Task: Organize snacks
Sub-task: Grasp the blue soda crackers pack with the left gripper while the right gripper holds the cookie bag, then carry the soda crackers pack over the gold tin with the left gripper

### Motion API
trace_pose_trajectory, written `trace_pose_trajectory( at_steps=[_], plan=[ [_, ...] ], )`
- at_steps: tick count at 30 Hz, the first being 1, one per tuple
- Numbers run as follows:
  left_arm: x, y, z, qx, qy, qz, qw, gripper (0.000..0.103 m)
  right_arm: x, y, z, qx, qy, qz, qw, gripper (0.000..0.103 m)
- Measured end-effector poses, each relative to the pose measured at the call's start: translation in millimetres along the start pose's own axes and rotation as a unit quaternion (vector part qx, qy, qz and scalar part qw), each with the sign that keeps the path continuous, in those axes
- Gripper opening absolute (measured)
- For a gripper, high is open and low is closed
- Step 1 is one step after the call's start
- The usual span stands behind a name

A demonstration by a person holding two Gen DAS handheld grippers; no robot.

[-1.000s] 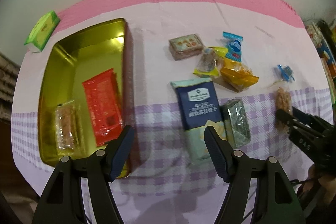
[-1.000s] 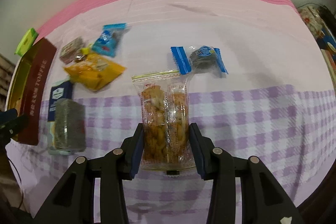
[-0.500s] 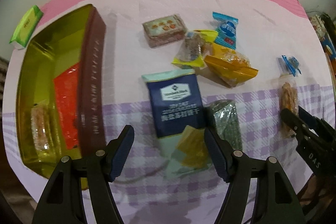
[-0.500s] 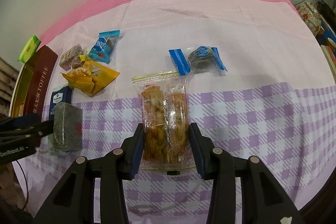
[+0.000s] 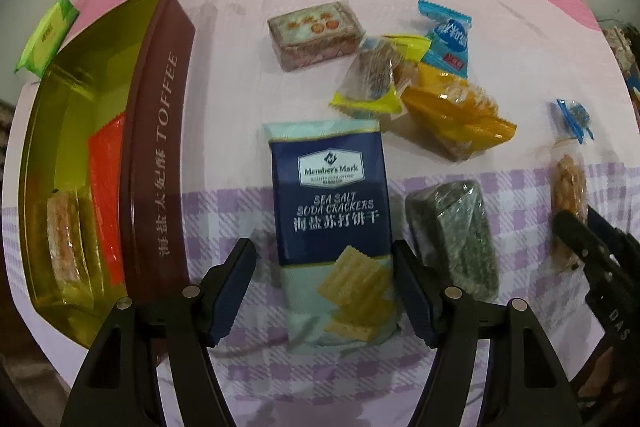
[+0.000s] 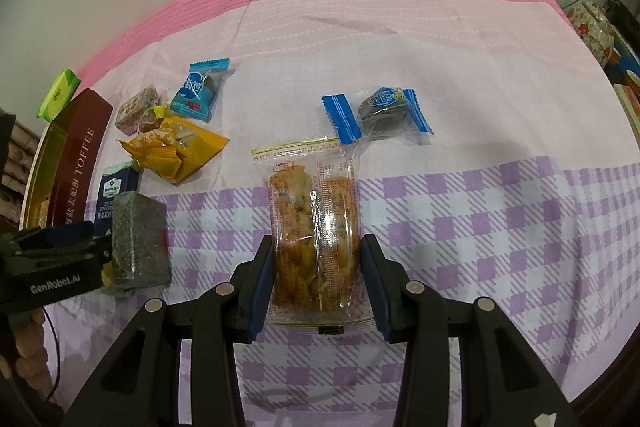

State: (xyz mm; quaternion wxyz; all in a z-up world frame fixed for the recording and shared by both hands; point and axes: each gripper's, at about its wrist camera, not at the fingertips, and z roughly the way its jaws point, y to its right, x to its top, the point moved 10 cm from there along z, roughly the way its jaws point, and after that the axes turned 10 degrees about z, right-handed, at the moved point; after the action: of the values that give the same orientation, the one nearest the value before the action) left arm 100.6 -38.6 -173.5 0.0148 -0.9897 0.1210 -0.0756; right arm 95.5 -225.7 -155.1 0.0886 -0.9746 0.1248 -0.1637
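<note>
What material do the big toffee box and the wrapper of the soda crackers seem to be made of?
The maroon toffee box with gold inside looks like metal tin: its inner walls shine like a gold mirror. The navy and pale green soda cracker packet seems to be printed plastic film, fairly matte, with a crimped, sealed top edge.

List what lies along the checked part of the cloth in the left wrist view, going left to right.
toffee tin → sea salt soda crackers pack → dark green wrapped bar → clear-wrapped fried snack, with the right gripper at its near end.
</note>
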Motion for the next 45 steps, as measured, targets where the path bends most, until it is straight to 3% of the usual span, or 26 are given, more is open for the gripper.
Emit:
trace_pose_trajectory(
  at_steps=[4,8,15,30,45],
  plan=[
    [0.3,4.7,1.2,-0.003,0.003,0.002,1.0,0.067,-0.1,0.2,-0.2,-0.001,0.0,-0.001,1.0,0.04],
    [0.7,5.7,6.8,-0.01,0.009,0.014,0.9998,0.053,-0.2,-0.4,0.3,-0.001,0.0,0.0,1.0,0.04],
    [-2.7,14.1,3.4,-0.001,0.011,0.022,0.9997,0.051,-0.6,-0.5,1.0,-0.007,0.001,-0.006,1.0,0.04],
    [-9.4,3.9,-39.4,-0.025,0.053,0.023,0.998,0.051,-4.0,-8.4,5.8,-0.031,0.006,-0.021,0.999,0.04],
    [-13.0,-49.4,-86.8,-0.016,0.096,-0.001,0.9953,0.051,-6.1,-16.0,10.1,-0.06,0.012,-0.034,0.998,0.04]
  ],
)
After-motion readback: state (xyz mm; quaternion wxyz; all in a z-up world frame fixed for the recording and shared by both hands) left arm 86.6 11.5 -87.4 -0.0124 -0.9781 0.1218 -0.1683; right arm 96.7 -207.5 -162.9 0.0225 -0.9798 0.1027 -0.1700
